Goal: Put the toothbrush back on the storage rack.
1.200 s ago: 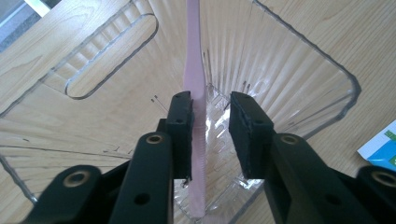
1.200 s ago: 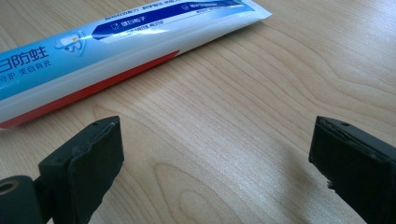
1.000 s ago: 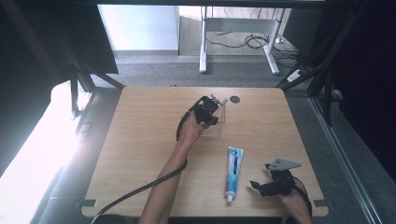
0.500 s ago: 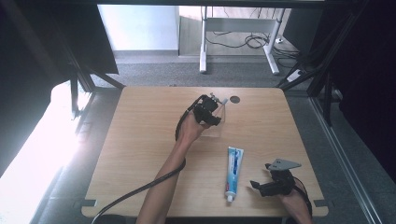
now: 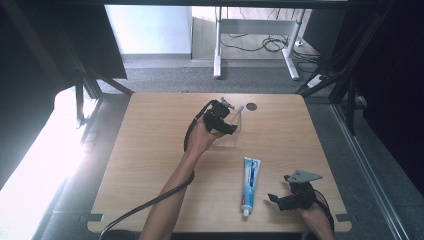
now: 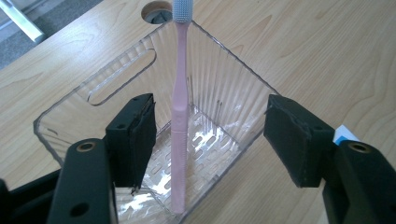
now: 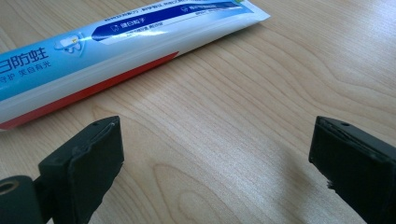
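A pink toothbrush (image 6: 179, 121) stands upright in a clear ribbed plastic bin (image 6: 243, 63), with its grey head leaning on the far rim. My left gripper (image 6: 215, 135) hovers over the bin. Its jaws have just been opening and now stand wide on either side of the handle, with neither pad touching it. From above, the left gripper (image 5: 227, 126) covers much of the bin (image 5: 231, 141), and the toothbrush (image 5: 240, 108) pokes out past it. A blue and white toothpaste tube (image 5: 250, 182) lies on the table. My right gripper (image 5: 278, 190) rests open just right of it, and nothing is between its pads (image 7: 219, 163). The tube (image 7: 116, 37) lies ahead of them.
The wooden table (image 5: 150, 150) has a round cable hole (image 5: 251, 106) just behind the bin. The left gripper's cable trails off the table's front edge. White desk legs and floor cables lie beyond the table's far side.
My left hand has lifted slightly above the bin. The right hand and the toothpaste tube have kept still.
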The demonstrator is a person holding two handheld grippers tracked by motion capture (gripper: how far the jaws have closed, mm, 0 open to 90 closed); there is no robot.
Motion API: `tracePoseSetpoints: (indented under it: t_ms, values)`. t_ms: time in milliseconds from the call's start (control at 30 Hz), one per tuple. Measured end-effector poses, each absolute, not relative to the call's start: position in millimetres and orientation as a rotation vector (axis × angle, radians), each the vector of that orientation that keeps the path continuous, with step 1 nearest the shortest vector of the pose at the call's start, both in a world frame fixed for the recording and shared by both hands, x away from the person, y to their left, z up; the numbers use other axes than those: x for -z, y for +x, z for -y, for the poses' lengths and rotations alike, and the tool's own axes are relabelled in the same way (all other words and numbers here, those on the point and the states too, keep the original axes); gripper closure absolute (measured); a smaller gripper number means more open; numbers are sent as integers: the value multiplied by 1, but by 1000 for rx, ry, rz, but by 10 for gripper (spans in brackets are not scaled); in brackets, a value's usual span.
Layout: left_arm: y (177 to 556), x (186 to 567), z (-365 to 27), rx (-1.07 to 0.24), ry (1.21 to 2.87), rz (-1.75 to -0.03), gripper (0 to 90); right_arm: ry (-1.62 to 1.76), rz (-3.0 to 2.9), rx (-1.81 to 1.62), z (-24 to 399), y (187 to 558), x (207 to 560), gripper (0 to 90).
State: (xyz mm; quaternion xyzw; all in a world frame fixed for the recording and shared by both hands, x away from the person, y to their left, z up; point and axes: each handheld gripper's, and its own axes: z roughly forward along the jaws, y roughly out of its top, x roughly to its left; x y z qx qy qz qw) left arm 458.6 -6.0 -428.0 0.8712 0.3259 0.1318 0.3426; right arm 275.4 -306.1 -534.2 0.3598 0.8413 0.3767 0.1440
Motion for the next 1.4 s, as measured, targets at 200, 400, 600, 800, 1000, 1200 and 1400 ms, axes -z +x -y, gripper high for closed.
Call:
tracePoseSetpoints:
  t_ms: [200,400,600,800,1000,1200,1400]
  values:
    - [452,424,-2,-319,2239,-843,288,1039,-2425,-1085,306,275,534,31]
    - [446,420,-8,-304,2220,-833,224,1035,-2423,-1082,306,275,534,31]
    - [438,418,-12,-294,2215,-820,184,1033,-2425,-1078,305,275,534,31]
    - [431,419,-16,-291,2227,-803,157,1034,-2424,-1077,305,275,534,31]
    - [425,422,-22,-292,2227,-797,142,1035,-2425,-1077,305,275,534,31]
    - [415,424,-28,-310,2235,-774,133,1035,-2427,-1075,304,275,534,31]
    - [406,426,-36,-328,2239,-765,131,1036,-2427,-1075,304,275,535,31]
